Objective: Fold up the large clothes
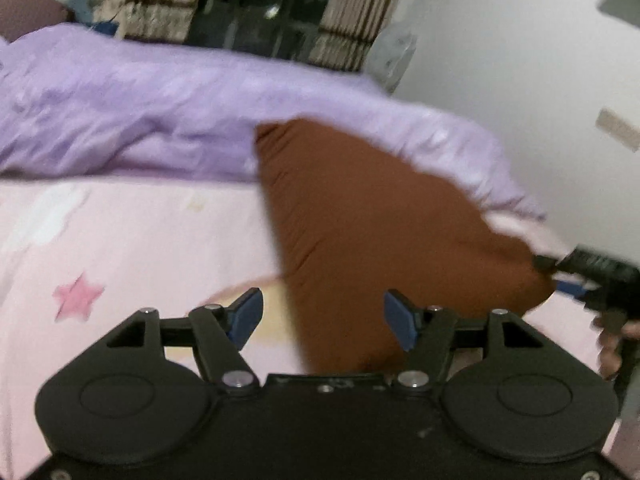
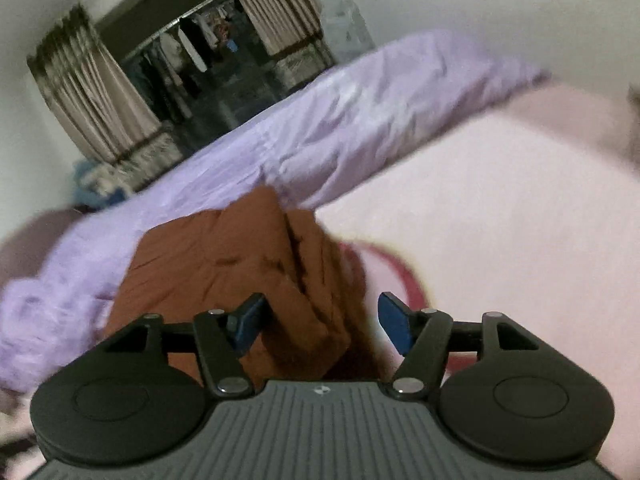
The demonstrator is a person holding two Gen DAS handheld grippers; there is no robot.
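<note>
The brown garment (image 1: 372,232) lies on the bed (image 1: 132,240), on the pink star-printed sheet, with its far edge against the bunched purple duvet (image 1: 160,92). In the left wrist view it presents as a compact, roughly triangular shape with smooth faces; in the right wrist view (image 2: 240,264) several stacked layers and creases show along its near side, which suggests at least one fold has been laid in. The left tool (image 1: 324,316) stands with its jaws well apart; the cloth shows between and beyond the blue pads, but neither pad presses on it, so nothing is held. The right tool (image 2: 320,318) likewise stands open over the garment's near corner, with fabric below the gap and no grip; in the left wrist view it appears at the garment's right-hand corner (image 1: 560,276), with the person's hand (image 1: 612,344) behind it. Both pictures are blurred, so fine edges cannot be confirmed. Judgement: folding is partly done, the bundle is not yet a neat rectangle, and further folds and squaring of edges appear to remain. No other garments awaiting folding are identifiable.
</note>
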